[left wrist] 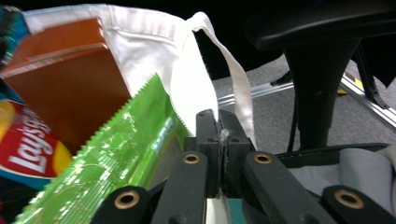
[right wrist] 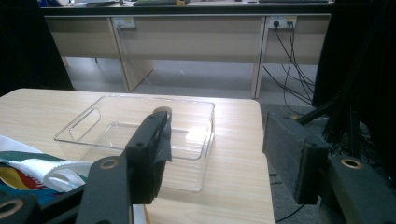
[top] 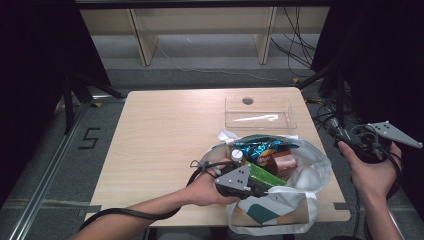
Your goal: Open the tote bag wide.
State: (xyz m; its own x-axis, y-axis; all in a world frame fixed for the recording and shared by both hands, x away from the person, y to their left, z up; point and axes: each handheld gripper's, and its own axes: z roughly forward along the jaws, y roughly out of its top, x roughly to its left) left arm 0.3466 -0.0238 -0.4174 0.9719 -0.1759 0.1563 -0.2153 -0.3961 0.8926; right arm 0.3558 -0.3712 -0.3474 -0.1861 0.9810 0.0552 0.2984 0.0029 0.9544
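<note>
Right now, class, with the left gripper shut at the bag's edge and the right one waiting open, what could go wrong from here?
1. The left gripper seems shut on the white bag, whose front hangs over the table edge; a pull might drag it off.
2. The green packet and brown box lie loose, tilted beside the gripper, and could spill out.
3. The right gripper is open above the table's right edge, beside the clear tray, and could knock it.

Your high view looks forward and down over the table [top: 165, 135]. Your left gripper view sits close behind shut jaws inside the white bag [left wrist: 154, 42]. Your right gripper view faces the clear tray [right wrist: 187, 140]; the high view shares both.
</note>
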